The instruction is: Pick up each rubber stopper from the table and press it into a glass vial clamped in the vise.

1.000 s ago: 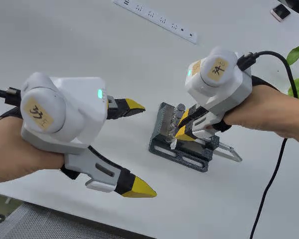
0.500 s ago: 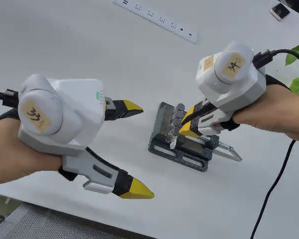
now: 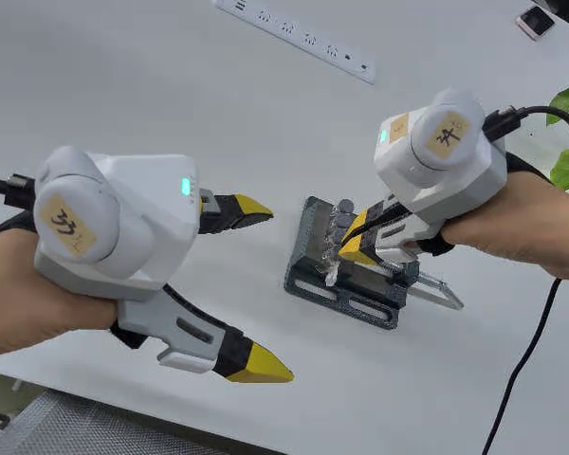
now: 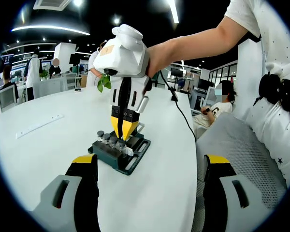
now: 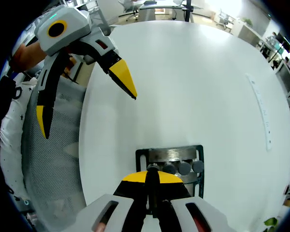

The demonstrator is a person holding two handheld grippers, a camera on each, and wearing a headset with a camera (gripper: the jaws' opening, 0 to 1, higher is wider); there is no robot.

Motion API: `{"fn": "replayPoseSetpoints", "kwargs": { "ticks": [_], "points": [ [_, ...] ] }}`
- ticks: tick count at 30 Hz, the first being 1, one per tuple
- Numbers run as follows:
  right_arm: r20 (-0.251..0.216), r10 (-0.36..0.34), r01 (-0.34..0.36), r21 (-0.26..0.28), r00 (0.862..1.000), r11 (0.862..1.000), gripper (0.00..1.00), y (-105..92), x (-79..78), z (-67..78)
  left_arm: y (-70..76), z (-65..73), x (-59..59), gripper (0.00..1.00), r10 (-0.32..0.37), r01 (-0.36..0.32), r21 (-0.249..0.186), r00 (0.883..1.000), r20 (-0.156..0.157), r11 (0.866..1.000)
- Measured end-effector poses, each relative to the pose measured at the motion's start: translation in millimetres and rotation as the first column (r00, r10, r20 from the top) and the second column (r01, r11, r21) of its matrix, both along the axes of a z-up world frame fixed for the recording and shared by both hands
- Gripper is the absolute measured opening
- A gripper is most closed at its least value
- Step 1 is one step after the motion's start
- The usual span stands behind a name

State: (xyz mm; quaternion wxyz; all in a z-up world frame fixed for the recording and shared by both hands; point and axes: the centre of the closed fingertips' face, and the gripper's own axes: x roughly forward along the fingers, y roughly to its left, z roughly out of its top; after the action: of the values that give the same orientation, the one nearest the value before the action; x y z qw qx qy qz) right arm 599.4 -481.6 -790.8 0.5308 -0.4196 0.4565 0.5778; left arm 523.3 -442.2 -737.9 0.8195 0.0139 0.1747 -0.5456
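I see a dark, blocky metal vise [image 3: 356, 299] on the smooth white table [image 3: 171, 104], clamping a row of clear glass vials [image 4: 109, 141] capped w/ round grey stoppers [image 5: 184, 167]. Right gripper [image 3: 344, 254]: yellow tips pinched together at one end of that row; can't tell if anything's between them. Left gripper [image 3: 270, 284]: spread wide, well apart from the vise, holding nothing.

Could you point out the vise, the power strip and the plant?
vise [image 3: 346, 299], head view, on its dark front base.
power strip [image 3: 308, 40], head view, middle of its white body.
plant [image 3: 567, 100], head view, on the upper leaf.
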Motion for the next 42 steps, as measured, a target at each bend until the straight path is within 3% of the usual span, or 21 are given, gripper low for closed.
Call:
{"fn": "replayPoseSetpoints", "kwargs": {
  "ticks": [16, 30, 42],
  "points": [
    [-0.013, -0.001, 0.001, -0.009, 1.000, 1.000, 0.01, -1.4, -0.1, -5.5, -0.2, -0.7, -0.2, 0.88, 0.004, -0.004, -0.005, 1.000, -0.010, 1.000],
    [-0.069, -0.043, 0.042, -0.006, 0.997, 0.999, 0.01, -3.5, 4.0, -6.2, -0.8, -1.2, 0.3, 0.87, 0.007, -0.007, -0.007, 1.000, -0.011, 1.000],
    [-0.055, -0.019, 0.017, -0.032, 0.998, 0.999, 0.01, -1.3, 1.5, -6.9, -0.1, -1.4, 0.9, 0.87, 0.012, -0.012, -0.013, 1.000, -0.012, 1.000]
  ]
}}
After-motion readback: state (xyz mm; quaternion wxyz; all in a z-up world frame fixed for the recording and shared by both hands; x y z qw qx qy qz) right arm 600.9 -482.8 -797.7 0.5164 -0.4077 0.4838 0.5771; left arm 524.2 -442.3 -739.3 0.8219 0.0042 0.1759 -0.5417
